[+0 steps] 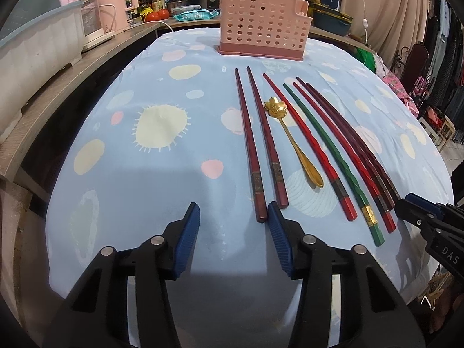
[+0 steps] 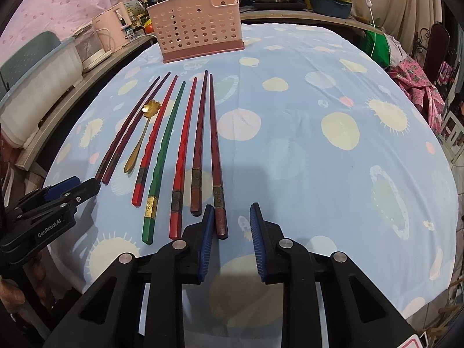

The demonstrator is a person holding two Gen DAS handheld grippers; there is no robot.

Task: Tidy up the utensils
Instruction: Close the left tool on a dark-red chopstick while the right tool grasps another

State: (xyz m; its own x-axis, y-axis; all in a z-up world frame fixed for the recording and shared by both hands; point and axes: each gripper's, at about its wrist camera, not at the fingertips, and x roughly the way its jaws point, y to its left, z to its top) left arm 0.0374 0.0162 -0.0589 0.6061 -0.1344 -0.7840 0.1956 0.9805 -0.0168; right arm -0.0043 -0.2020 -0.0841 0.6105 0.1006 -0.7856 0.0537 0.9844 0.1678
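Both jaws part-open around chopstick ends

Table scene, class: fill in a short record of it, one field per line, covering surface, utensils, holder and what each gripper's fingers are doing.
surface: blue patterned tablecloth
chopsticks: seven lying side by side, six red or dark red, one green chopstick
spoon: gold spoon lying among them, flower-shaped bowl toward the holder
holder: pink perforated holder standing upright beyond the chopsticks' tips, nothing visible in it
left gripper: fingers apart around the leftmost chopstick's end, not pressing
right gripper: fingers apart around the rightmost chopstick's end, not pressing
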